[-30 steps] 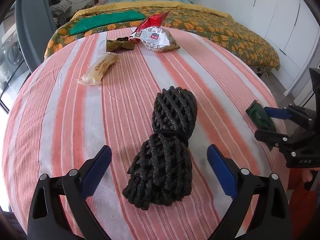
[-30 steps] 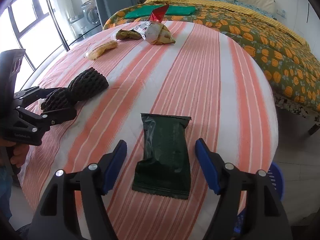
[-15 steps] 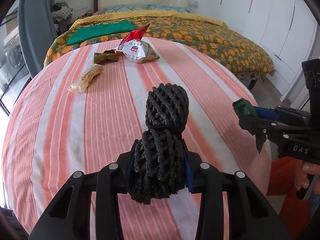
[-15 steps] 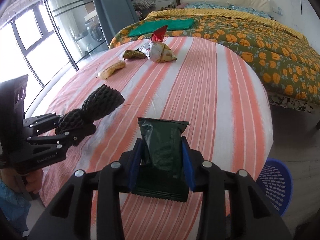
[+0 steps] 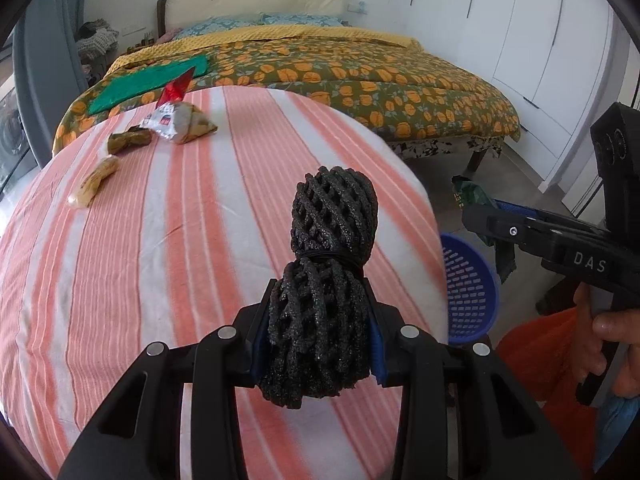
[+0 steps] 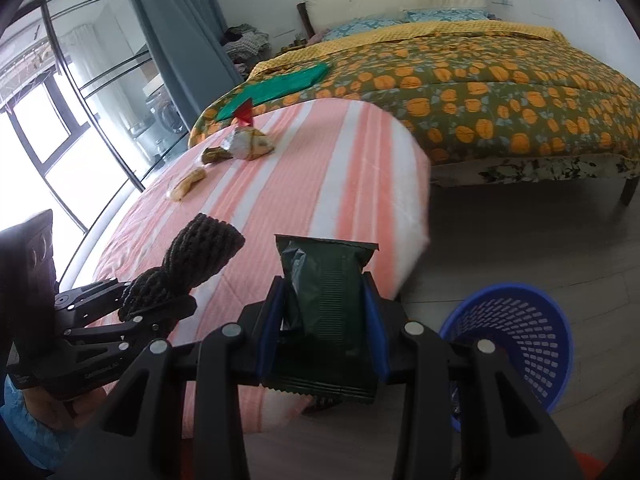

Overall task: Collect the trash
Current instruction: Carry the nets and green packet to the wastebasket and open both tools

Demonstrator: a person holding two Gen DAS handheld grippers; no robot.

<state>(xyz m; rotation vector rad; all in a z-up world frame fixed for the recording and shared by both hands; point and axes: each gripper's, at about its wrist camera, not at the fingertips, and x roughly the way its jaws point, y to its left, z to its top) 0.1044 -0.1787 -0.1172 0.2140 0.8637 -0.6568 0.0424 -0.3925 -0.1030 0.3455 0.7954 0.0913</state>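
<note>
Left wrist view: my left gripper [image 5: 316, 354] clamps the black foam net [image 5: 326, 280], lifted above the striped table [image 5: 160, 240]; its upper half sticks out past the pads. Blue basket [image 5: 472, 280] sits on the floor beyond the table edge.

Right wrist view: my right gripper [image 6: 322, 330] pinches the dark green wrapper [image 6: 326, 292] upright, off the table, near the basket [image 6: 516, 340]. Other wrappers [image 6: 248, 144] lie at the far edge.

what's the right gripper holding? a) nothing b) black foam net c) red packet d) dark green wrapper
d: the right gripper is shut on the dark green wrapper, its blue pads pressing both sides; the black foam net sits in the left gripper.
</note>
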